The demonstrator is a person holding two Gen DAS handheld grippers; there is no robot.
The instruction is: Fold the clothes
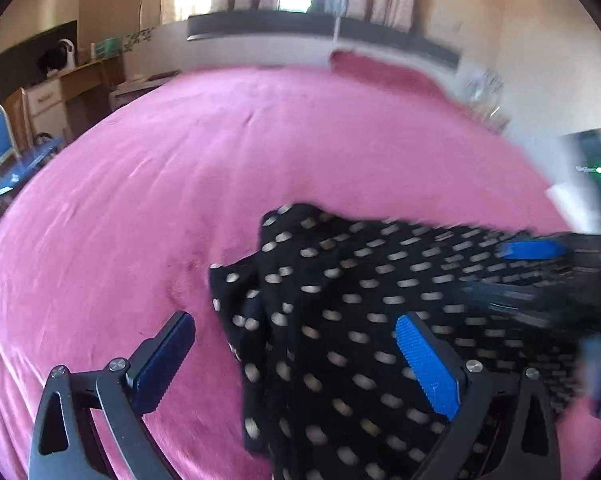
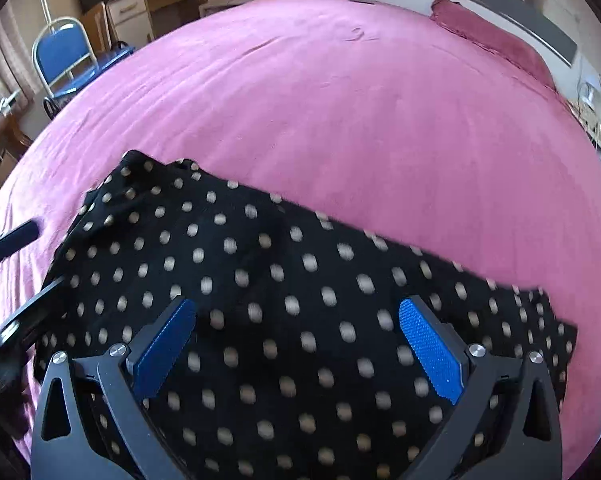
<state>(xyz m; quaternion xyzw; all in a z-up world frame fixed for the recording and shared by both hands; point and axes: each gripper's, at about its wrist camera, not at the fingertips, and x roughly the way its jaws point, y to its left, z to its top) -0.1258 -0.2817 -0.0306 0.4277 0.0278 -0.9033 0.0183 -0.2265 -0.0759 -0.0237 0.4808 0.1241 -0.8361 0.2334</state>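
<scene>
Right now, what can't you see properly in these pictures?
- Garment: its type; the near part is cut off by the bottom edge in both views.
- Right claw: blurred in the left view.
- Desk items: too small and far away.
- Left claw: mostly cut off by the right view's left edge.

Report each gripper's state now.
Left gripper: open, holding nothing, at the polka-dot garment's edge.
Right gripper: open, holding nothing, above the garment.
</scene>
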